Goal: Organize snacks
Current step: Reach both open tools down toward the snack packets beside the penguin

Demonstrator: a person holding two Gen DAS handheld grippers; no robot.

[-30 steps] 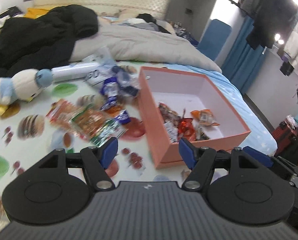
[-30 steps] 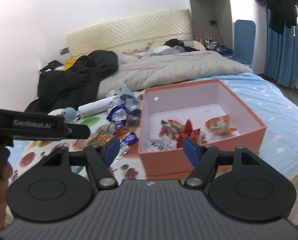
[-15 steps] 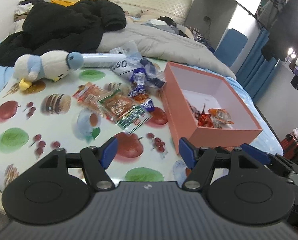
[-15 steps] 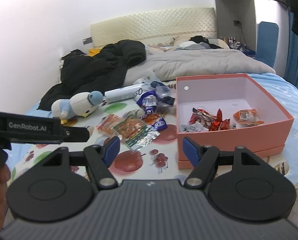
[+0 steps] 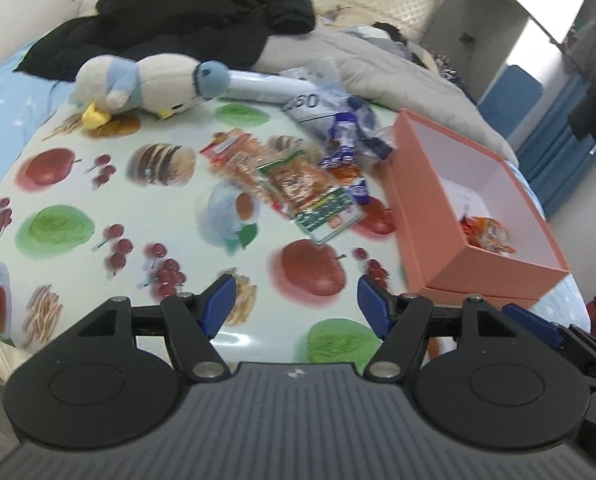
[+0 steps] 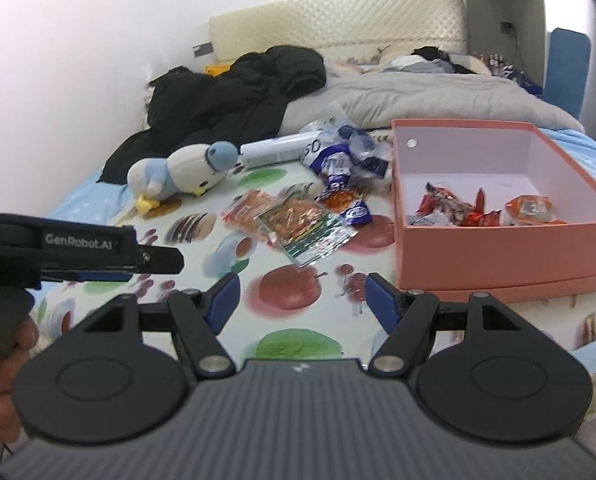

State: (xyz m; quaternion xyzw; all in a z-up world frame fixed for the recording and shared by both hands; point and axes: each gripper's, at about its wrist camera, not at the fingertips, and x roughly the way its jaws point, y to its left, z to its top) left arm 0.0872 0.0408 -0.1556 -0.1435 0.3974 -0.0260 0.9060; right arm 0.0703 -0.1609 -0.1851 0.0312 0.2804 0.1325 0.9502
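Loose snack packets lie on a fruit-print cloth [image 5: 98,216] over the bed: a green and orange packet [image 5: 309,196] [image 6: 305,228], an orange one [image 5: 238,156] [image 6: 246,212] and blue and white wrappers [image 5: 345,144] [image 6: 337,168]. To their right stands an open salmon box [image 5: 429,216] [image 6: 497,248] holding several red and orange snacks [image 6: 481,212]. My left gripper [image 5: 296,300] is open and empty, well short of the packets. The right gripper [image 6: 298,292] is open too, nothing between its fingers, near the cloth's front edge.
A white and blue plush bird [image 5: 146,84] [image 6: 182,172] lies at the back left beside a white tube [image 6: 274,150]. Black clothing [image 5: 178,12] and a grey duvet [image 6: 417,96] fill the bed behind. A hand holds the left gripper's handle [image 6: 2,312].
Both grippers have drawn back and to the left, and sunk, so more of the cloth and the plush bird show. The box has shifted right in both views. Jaws unchanged.
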